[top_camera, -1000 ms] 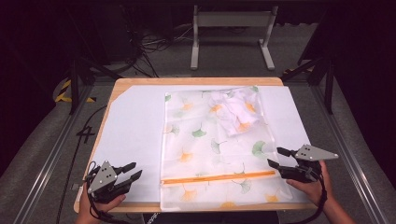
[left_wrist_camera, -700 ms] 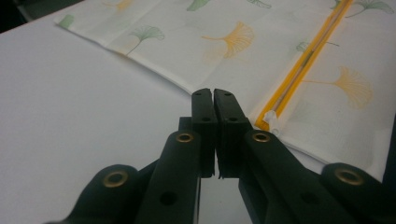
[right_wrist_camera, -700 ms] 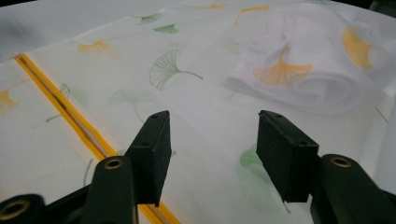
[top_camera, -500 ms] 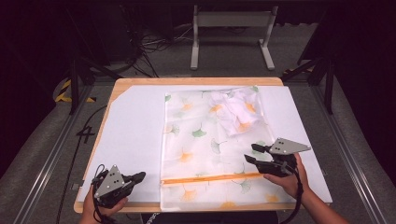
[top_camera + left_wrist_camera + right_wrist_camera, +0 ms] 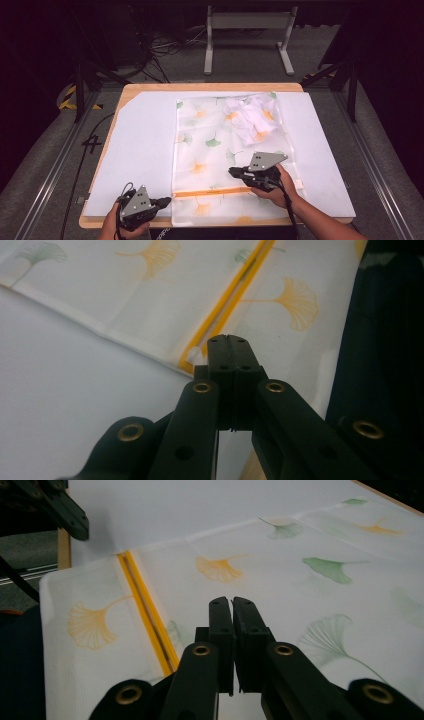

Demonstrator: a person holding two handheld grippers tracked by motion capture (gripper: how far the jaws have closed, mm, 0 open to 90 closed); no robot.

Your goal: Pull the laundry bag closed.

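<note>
Your L gripper (image 5: 159,202) sits at the near-left corner of the table (image 5: 210,87), jaws pressed together w/ nothing visibly pinched btwn them; in the left gripper view its tips (image 5: 229,342) point at the end of the orange zipper (image 5: 227,302), just beside it, not clearly touching. Your R gripper (image 5: 234,172) is over the mesh laundry bag (image 5: 205,145), jaws also closed up tight and empty as far as the right gripper view shows (image 5: 231,601), w/ the zipper strip (image 5: 145,615) just to its side. The bag lies flat on the white sheet (image 5: 140,150), ginkgo-leaf print, zipper running across its near end; a crumpled white garment (image 5: 252,117) bulges at the far-right corner, prob inside the bag, but can't confirm thru the mesh. Judging from this: garment's in place, bag's spread out, neither tool has a grip yet. Can't tell if the zip's open or closed. Left to do, prob: pin the zipper end w/ L, catch the pull w/ R, run it along.
</note>
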